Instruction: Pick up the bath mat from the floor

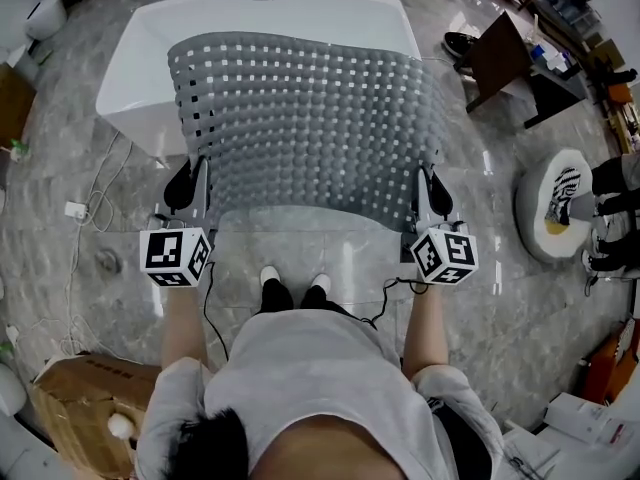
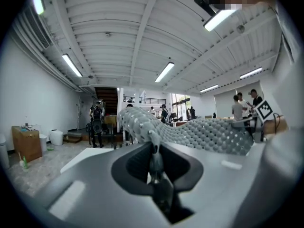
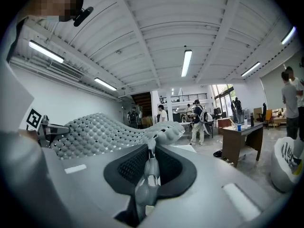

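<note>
Close above the person's shoes (image 1: 291, 286), the left tool (image 1: 192, 180) and the right tool (image 1: 432, 190) each have their jaws nearly together, pinched on a near corner of the grey bath mat (image 1: 300, 118). Each tool's own view shows a thin fold of studded rubber squeezed between the pads. The mat spreads out from the two tools like a sheet, nearly level and clear of the marble floor (image 1: 300, 243), and sags a little across the middle. Its far edge reaches out over the white bathtub (image 1: 270, 13) beyond. The lift looks largely done, so the job now is to carry it cleanly. Both hands should rise together at the same height, so that neither corner takes the whole weight and slips from the narrow bite. The tools should stay far enough apart to hold the near edge taut without tugging the rubber out of the pads. The far edge needs watching, since it could brush or catch on the bathtub rim if the mat is swung or lowered.
</note>
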Action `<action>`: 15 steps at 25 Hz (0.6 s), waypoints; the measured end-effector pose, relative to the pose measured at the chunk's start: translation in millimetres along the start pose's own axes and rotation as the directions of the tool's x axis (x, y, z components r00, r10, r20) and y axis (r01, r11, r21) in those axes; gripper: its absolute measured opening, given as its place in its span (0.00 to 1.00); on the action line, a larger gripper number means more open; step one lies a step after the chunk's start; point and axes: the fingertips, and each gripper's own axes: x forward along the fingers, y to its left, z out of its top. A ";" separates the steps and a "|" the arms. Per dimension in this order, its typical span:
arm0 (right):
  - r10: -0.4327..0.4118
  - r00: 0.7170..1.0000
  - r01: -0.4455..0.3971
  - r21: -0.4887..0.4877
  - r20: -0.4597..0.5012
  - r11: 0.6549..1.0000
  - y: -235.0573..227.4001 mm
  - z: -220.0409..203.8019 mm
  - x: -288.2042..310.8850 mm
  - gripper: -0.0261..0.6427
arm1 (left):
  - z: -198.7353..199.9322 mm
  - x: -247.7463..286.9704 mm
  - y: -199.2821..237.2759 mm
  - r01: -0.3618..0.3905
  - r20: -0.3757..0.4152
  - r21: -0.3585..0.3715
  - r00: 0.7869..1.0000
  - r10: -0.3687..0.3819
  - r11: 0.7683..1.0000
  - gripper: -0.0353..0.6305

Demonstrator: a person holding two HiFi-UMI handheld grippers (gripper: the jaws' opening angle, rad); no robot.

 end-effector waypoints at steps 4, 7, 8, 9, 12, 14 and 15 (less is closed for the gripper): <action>0.004 1.000 -0.004 -0.013 0.022 1.000 2.7 8.7 -1.9 0.11 | 9.1 -6.6 2.5 -0.016 0.026 0.020 1.000 0.015 1.000 0.11; 0.010 0.999 -0.009 -0.026 0.037 1.000 5.5 15.8 0.1 0.11 | 12.3 -7.1 7.2 -0.030 0.036 0.015 0.999 0.030 0.999 0.11; 0.012 0.999 -0.011 -0.031 0.040 0.999 6.5 17.9 0.8 0.11 | 12.8 -7.4 8.3 -0.035 0.039 0.012 0.999 0.035 0.999 0.11; 0.015 0.999 -0.013 -0.036 0.044 0.999 7.5 19.7 1.0 0.11 | 13.0 -8.4 8.9 -0.039 0.040 0.009 0.998 0.039 0.999 0.11; 0.021 0.998 -0.018 -0.048 0.054 0.999 11.3 23.8 1.0 0.11 | 13.9 -12.8 9.2 -0.045 0.045 0.011 0.998 0.045 0.999 0.11; 0.025 0.998 -0.022 -0.053 0.061 0.998 13.0 26.2 1.3 0.11 | 15.5 -15.3 9.6 -0.049 0.050 0.013 0.998 0.049 0.999 0.11; 0.027 0.998 -0.024 -0.055 0.064 0.998 13.5 27.3 1.0 0.11 | 16.3 -16.5 9.7 -0.051 0.053 0.013 0.997 0.051 0.999 0.11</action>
